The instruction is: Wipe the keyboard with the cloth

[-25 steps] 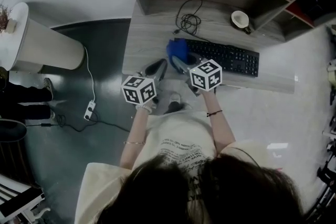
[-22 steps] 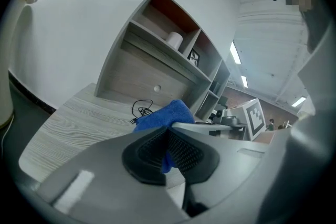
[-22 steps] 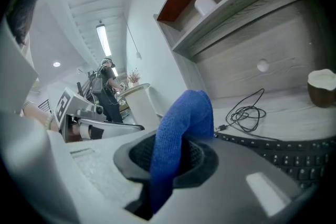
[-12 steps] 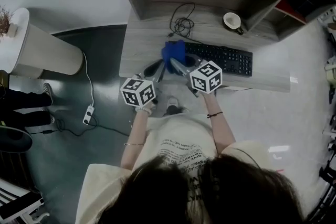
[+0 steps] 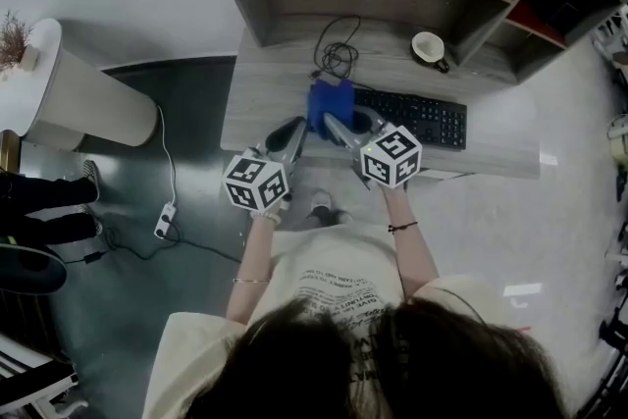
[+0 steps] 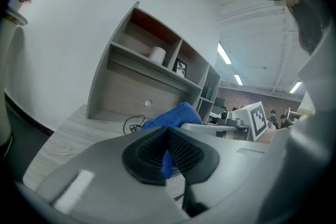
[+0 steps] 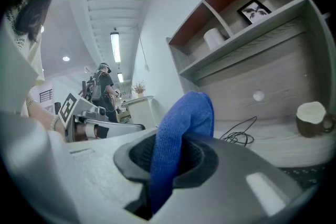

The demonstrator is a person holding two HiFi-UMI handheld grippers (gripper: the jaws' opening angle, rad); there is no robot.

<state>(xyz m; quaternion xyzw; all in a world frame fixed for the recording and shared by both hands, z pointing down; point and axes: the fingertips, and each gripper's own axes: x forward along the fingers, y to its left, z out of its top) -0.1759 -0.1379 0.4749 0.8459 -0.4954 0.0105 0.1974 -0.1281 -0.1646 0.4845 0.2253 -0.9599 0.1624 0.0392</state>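
The left hand-held gripper (image 5: pixel 295 127) sits over the near left part of the surface (image 5: pixel 257 78), pointing away from the person. Its 2 pads are almost together, with a thin blue strip in the slit between them. It seems to be nipping the cloth's edge, though the strip could simply be cloth lying behind. Just right of it, the blue cloth (image 5: pixel 331 99) is bunched at the left end of the keyboard (image 5: pixel 417 120), covering that end. The right hand-held gripper (image 5: pixel 334 122) reaches in from the near side, its jaws clamped on the cloth, and 1 fold stands up from between the pads. A coiled cable (image 5: pixel 337 54) lies behind the cloth, and a cup (image 5: pixel 428 46) stands further right, behind the keyboard.
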